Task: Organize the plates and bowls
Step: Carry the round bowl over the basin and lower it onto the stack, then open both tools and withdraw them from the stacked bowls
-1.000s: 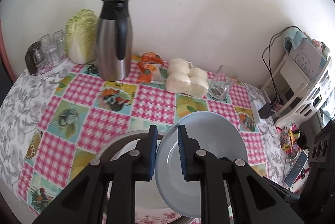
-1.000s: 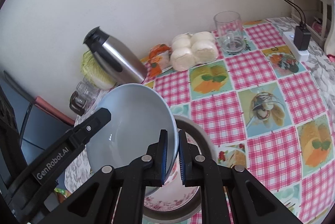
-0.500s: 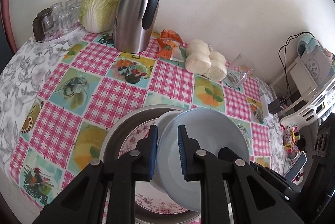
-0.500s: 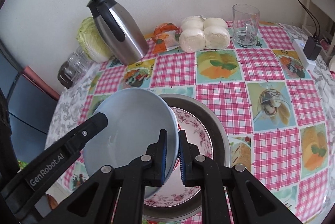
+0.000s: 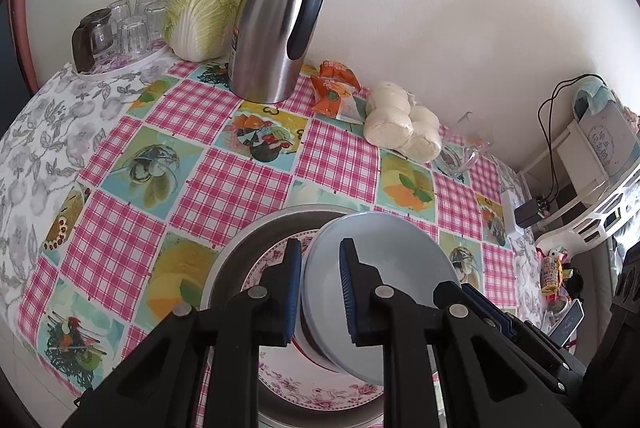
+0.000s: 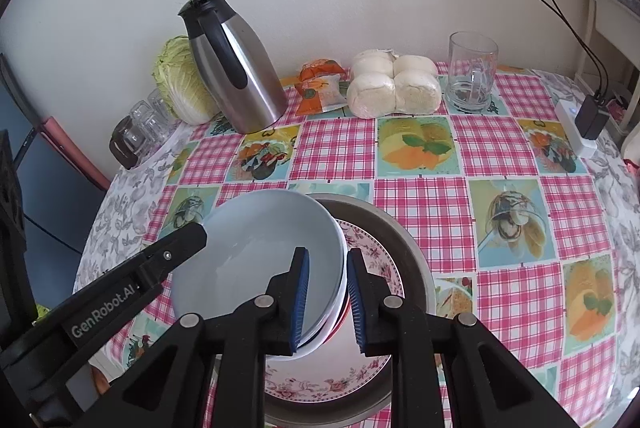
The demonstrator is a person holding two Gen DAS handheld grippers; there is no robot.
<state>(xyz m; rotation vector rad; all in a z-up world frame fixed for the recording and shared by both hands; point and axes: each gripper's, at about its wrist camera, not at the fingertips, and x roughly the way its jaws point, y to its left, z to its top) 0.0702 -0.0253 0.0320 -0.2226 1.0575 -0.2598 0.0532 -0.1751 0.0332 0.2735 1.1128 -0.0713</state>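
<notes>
A pale blue bowl (image 5: 384, 260) (image 6: 264, 252) sits nested on other bowls on a floral plate (image 5: 320, 388) (image 6: 372, 252), inside a round metal tray (image 5: 256, 240) (image 6: 400, 232). My left gripper (image 5: 320, 292) straddles the bowl's left rim with its jaws parted. My right gripper (image 6: 326, 302) straddles the right rim, jaws also parted. The left gripper's arm (image 6: 120, 292) shows in the right wrist view. A white bowl with a red edge (image 6: 336, 324) shows under the blue one.
A steel thermos (image 5: 276, 20) (image 6: 232, 64), a cabbage (image 5: 204, 4), upturned glasses (image 5: 120, 24), an orange packet (image 5: 336, 92), wrapped buns (image 5: 400, 128) (image 6: 392, 84) and a glass mug (image 6: 472, 72) line the wall. A power strip (image 6: 576, 124) lies at right.
Both grippers lowered the blue bowl onto the stack in the tray. Both sets of jaws have opened wider around its rim.
</notes>
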